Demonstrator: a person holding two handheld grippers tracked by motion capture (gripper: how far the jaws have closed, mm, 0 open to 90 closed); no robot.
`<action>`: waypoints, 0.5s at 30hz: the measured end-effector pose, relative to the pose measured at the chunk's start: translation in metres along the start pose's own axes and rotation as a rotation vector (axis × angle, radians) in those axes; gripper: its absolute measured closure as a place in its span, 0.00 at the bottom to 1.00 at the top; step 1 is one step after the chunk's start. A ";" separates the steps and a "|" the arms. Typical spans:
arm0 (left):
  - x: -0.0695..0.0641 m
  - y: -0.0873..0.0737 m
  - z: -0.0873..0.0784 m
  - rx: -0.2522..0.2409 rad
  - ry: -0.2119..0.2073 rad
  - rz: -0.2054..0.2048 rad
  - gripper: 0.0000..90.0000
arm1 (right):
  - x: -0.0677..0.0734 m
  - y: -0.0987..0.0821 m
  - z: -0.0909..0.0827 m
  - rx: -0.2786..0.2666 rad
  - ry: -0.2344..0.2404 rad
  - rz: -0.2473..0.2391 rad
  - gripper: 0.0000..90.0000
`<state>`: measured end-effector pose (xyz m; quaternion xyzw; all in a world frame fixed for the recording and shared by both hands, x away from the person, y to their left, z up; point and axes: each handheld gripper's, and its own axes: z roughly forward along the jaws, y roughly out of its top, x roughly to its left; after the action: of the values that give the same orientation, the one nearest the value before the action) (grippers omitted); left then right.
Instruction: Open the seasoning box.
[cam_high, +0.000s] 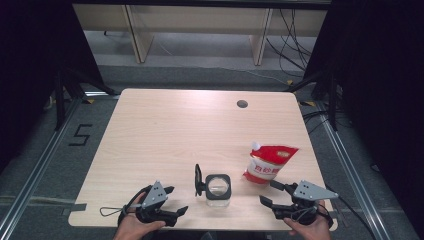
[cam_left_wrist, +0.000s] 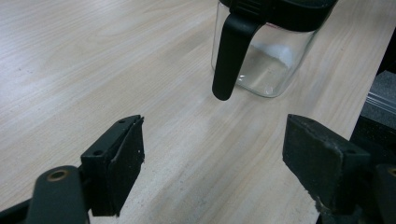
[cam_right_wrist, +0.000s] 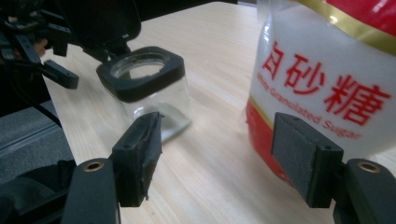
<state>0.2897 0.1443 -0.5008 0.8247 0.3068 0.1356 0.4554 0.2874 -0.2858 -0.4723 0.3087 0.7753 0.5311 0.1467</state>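
While both hands rested at the near edge of the table (cam_high: 165, 115), the right gripper (cam_high: 272, 192) stood with its jaws spread wide and nothing between the pads, aimed at the sugar pouch (cam_high: 269, 163) just ahead of it. In the right gripper view the pouch (cam_right_wrist: 327, 70) stood upright close beyond the right-hand jaw, apart from it, with the glass jar (cam_right_wrist: 149, 88) farther off past the left-hand jaw. The left gripper (cam_high: 172, 200) was likewise wide and empty; ahead of it and a little to its right stood the jar (cam_left_wrist: 266, 51), its hinged black lid (cam_high: 198, 180) flipped up on the side facing that gripper.

The pouch looked like soft, glossy film, part filled, so it would likely sag and slip under a light pinch; a firm hold on the upper body below the spout (cam_high: 256, 145), where the film folds flat, seemed the safest place. The jar was rigid, smooth and breakable, probably light with so little inside. Its square black collar (cam_right_wrist: 140, 74) appeared the better purchase than the slick glass walls, with the open lid left alone.
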 end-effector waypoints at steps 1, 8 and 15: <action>-0.001 -0.001 0.001 -0.010 -0.003 -0.021 0.23 | 0.001 -0.001 -0.002 0.012 -0.004 0.020 0.36; -0.004 -0.003 -0.003 0.006 -0.003 -0.018 0.23 | -0.013 -0.009 -0.008 0.034 -0.041 0.008 0.24; -0.005 -0.004 -0.004 0.017 -0.006 -0.030 0.23 | -0.018 -0.014 -0.016 0.034 -0.063 0.068 0.23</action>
<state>0.2825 0.1453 -0.5021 0.8243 0.3189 0.1238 0.4511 0.2878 -0.3130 -0.4805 0.3539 0.7683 0.5126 0.1476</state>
